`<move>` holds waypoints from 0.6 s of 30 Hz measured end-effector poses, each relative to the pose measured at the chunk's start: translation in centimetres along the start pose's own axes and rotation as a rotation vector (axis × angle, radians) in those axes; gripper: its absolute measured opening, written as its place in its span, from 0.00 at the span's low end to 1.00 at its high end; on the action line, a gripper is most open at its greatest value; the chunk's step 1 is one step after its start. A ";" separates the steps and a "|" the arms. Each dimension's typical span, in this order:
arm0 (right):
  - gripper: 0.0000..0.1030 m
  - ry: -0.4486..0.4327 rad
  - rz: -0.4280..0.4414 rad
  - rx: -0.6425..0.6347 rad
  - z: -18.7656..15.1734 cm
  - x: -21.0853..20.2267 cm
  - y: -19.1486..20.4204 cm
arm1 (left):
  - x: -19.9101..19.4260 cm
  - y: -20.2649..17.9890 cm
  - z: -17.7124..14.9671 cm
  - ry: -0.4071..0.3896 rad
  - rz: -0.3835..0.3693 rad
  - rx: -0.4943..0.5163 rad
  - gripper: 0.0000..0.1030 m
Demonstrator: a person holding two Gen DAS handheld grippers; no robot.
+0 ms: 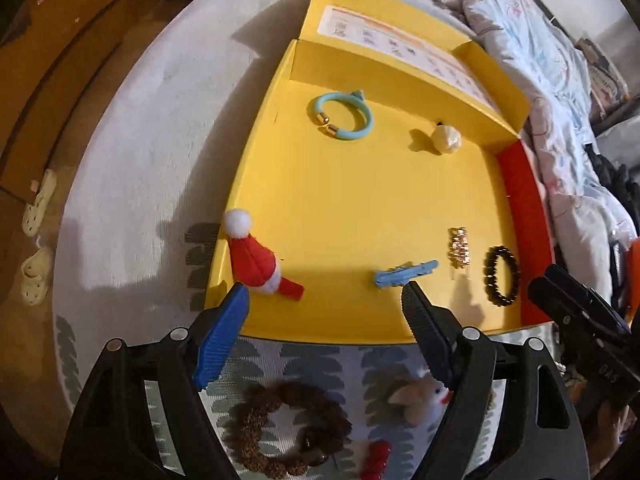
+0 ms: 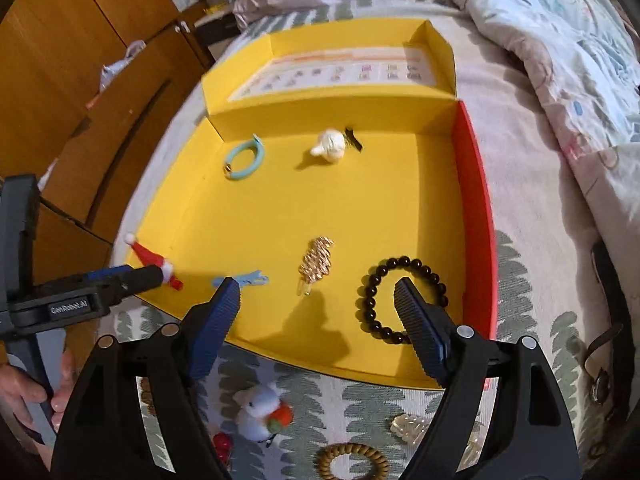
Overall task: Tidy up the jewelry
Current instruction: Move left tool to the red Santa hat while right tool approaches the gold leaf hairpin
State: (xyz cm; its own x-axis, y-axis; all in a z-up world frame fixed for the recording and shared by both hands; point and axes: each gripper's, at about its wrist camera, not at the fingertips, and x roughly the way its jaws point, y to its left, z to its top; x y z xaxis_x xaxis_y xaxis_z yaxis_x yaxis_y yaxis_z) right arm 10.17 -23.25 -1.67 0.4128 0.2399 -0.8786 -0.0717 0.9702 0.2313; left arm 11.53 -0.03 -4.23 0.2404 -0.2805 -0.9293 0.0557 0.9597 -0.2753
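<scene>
matt yellow cardboard tray [image 2: 248, 216], smooth inside. glossy black bead bracelet [image 2: 374, 280] near right. shiny gold metal clip [image 2: 316, 264] at centre. soft red felt santa hat clip [image 1: 256, 260] near left. rough brown seed bracelet [image 1: 288, 428] on woven patterned cloth [image 1: 312, 360].

I see warm, fairly bright light on the yellow box [image 1: 352, 208]. Small things in it throw dark shadows toward 9 o'clock, so the light comes from the 3 o'clock side. A big shadow lies on the bed cover [image 1: 132, 184] at 9 o'clock. My pictures are round and bent at the edges, with black corners. The right wrist view looks a little smeared. The wooden cupboard [image 2: 60, 60] at 10 o'clock looks dim.
</scene>
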 end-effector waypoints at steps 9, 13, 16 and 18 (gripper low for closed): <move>0.79 0.117 -0.047 0.009 -0.1 3.6 -0.9 | 1.7 -0.7 0.6 0.006 0.115 0.030 0.75; 0.76 0.128 -0.081 0.002 0.2 4.3 -0.8 | 2.2 -1.0 0.8 -0.003 0.146 0.044 0.75; 0.75 0.120 -0.088 -0.015 0.3 4.4 -0.3 | 2.7 -1.1 1.1 0.009 0.117 0.041 0.75; 0.75 0.116 -0.051 -0.026 0.4 4.4 0.2 | 3.4 -0.7 1.2 0.033 0.108 0.024 0.75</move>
State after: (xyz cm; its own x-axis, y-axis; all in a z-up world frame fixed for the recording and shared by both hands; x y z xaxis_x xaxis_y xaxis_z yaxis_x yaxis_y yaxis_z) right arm 12.36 -22.00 -5.34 0.3085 0.1906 -0.9320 -0.0768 0.9815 0.1753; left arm 13.51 -1.66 -6.91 0.2146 -0.1749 -0.9609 0.0540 0.9845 -0.1672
